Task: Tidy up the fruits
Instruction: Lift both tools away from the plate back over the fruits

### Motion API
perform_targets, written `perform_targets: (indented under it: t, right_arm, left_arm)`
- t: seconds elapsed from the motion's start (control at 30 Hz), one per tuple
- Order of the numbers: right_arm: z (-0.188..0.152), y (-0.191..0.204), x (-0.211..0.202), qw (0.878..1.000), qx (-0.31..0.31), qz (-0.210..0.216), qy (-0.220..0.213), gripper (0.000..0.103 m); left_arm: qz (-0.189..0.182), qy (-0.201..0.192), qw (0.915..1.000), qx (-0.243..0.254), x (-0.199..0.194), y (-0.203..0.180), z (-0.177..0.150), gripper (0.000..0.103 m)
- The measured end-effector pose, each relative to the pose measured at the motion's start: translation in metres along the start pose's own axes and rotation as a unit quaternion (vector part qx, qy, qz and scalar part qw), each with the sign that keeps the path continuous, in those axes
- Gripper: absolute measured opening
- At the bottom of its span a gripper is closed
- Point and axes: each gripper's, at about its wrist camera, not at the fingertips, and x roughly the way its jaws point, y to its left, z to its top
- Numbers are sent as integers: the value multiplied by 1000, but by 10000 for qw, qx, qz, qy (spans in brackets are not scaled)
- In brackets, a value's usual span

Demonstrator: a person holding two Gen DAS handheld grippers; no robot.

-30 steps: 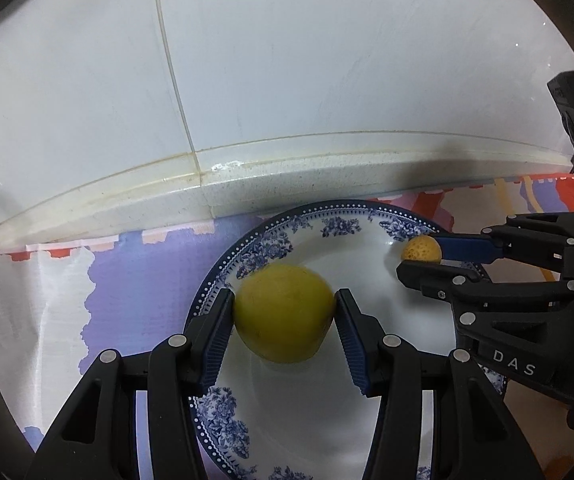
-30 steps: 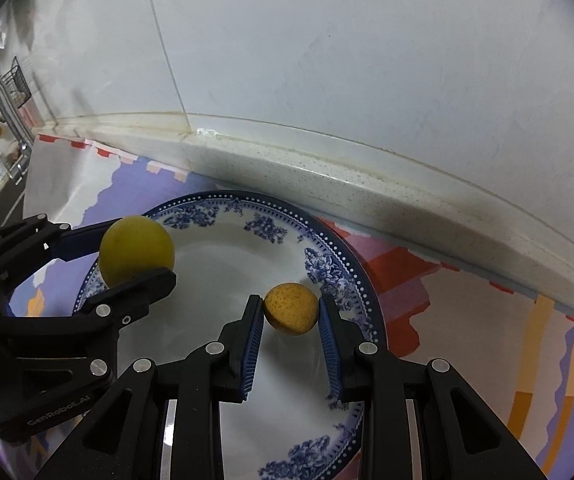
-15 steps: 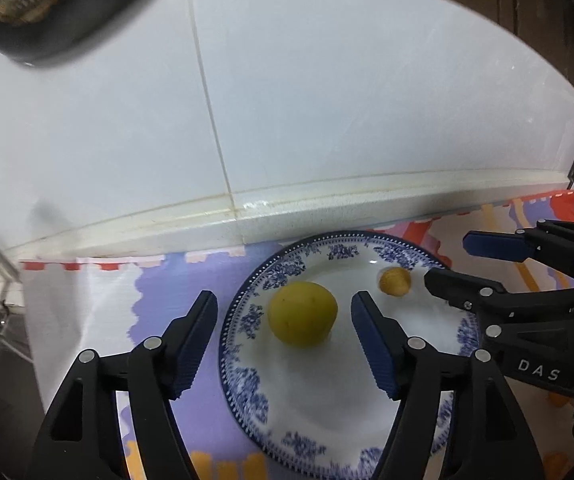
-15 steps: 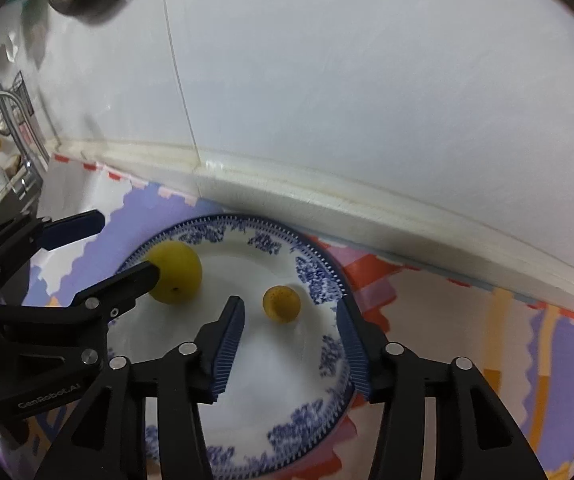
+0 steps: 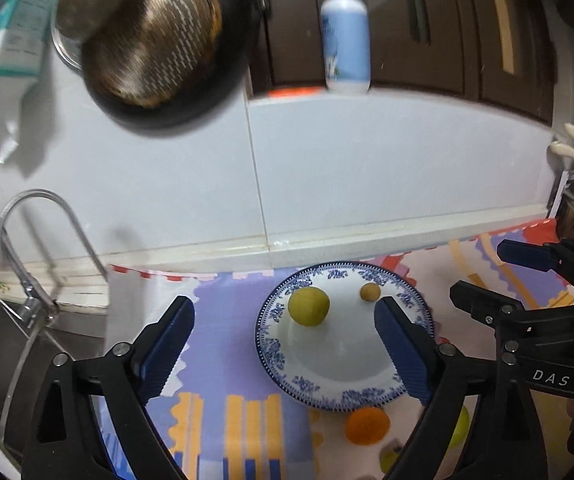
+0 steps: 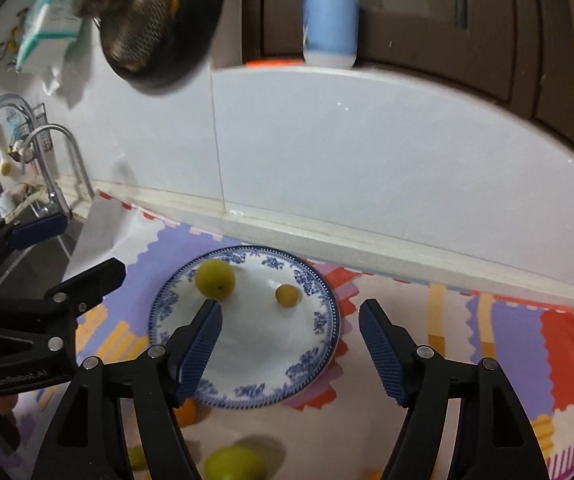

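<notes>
Holding both tongs above the bench, I have nothing between either pair of pads. My left tongs [image 5: 283, 336] stand wide and the jaws are opening; the plate shows in the gap below them, untouched. My right tongs [image 6: 289, 334] stand moderately wide and are also opening, with no contact on any fruit.

Position of task items:
- The blue-and-white plate [image 5: 339, 394] rests on the patterned mat [image 5: 227, 328] that covers the bench, near the bench's rear edge where it meets the white tiled wall [image 5: 367, 168].
- The large yellow-green fruit [image 5: 308, 306] sits on the plate, on its rear left part.
- The small yellow-orange fruit [image 5: 369, 292] sits on the plate, on its rear right part, apart from the large one.
- An orange fruit [image 5: 367, 425] lies on the mat just beside the plate's front rim.
- A further green fruit [image 6: 234, 463] lies on the mat toward the front edge of the bench; it is blurred.

Surroundings: a tap [image 5: 43, 248] stands over the sink at the left end of the bench. A dark pan [image 5: 159, 44] hangs on the wall. A blue-and-white pump bottle [image 5: 345, 40] stands on the ledge above the tiles.
</notes>
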Motion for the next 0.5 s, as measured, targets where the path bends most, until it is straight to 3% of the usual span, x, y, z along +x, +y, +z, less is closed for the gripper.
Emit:
perform_targets:
  t: [0.2, 0.5]
  right_arm:
    - [-12, 10, -47, 9996, -15, -56, -289, 75]
    - [-44, 27, -88, 9988, -20, -151, -461, 75]
  left_arm:
    - [71, -324, 9994, 80, -49, 0, -15, 103]
    - [94, -350, 9992, 174, -84, -1, -46, 103]
